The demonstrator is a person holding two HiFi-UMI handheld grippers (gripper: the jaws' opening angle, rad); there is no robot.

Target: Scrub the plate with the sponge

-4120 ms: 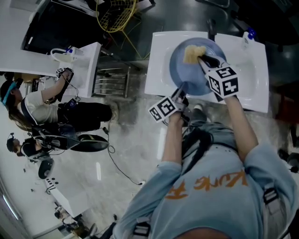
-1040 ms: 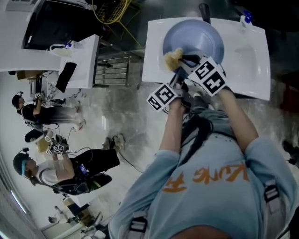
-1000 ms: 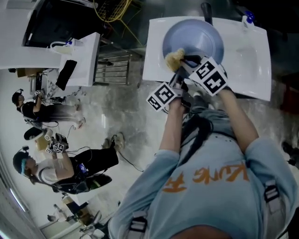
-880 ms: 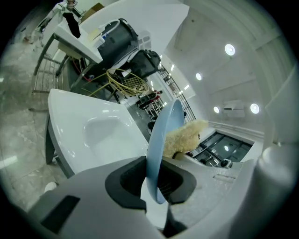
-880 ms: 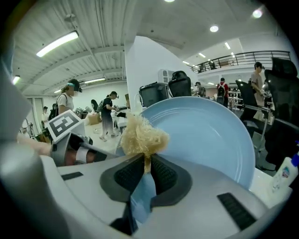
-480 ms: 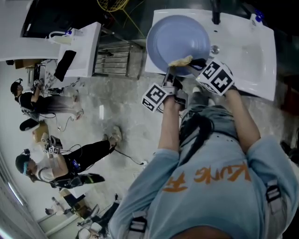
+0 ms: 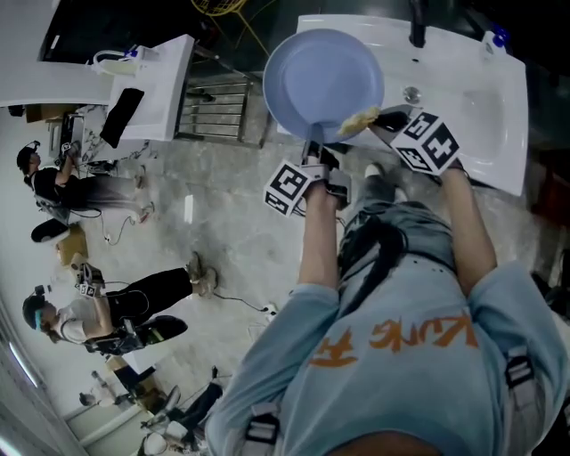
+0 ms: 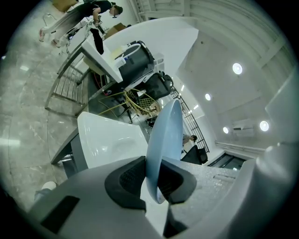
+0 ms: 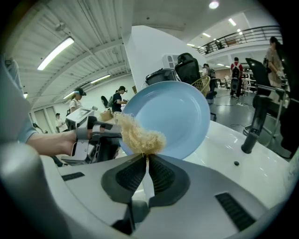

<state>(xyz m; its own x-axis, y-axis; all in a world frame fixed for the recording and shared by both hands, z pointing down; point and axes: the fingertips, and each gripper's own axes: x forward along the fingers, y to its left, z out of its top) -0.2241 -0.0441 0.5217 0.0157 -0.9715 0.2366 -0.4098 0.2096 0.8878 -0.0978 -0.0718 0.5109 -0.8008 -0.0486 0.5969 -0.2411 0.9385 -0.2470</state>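
Observation:
A light blue plate (image 7: 323,82) is held up on edge over the left end of the white sink (image 7: 481,107). My left gripper (image 7: 312,153) is shut on its lower rim; in the left gripper view the plate (image 8: 166,133) stands edge-on between the pads of the left gripper (image 8: 152,176). My right gripper (image 7: 385,118) is shut on a yellow fibrous sponge (image 7: 359,120), which touches the plate's lower right rim. The right gripper view shows the sponge (image 9: 138,137) against the plate's face (image 9: 175,114), just ahead of the right gripper (image 9: 146,163).
A dark faucet (image 7: 417,22) and a drain (image 7: 411,93) are in the sink, with a blue-capped bottle (image 7: 495,40) at its far right corner. A metal rack (image 7: 216,111) and a white table (image 7: 134,80) stand to the left. Other people are on the floor at far left.
The plate has risen and swung left, from over the basin to over the sink's left edge. The sponge has slid from the plate's left side to its lower right rim.

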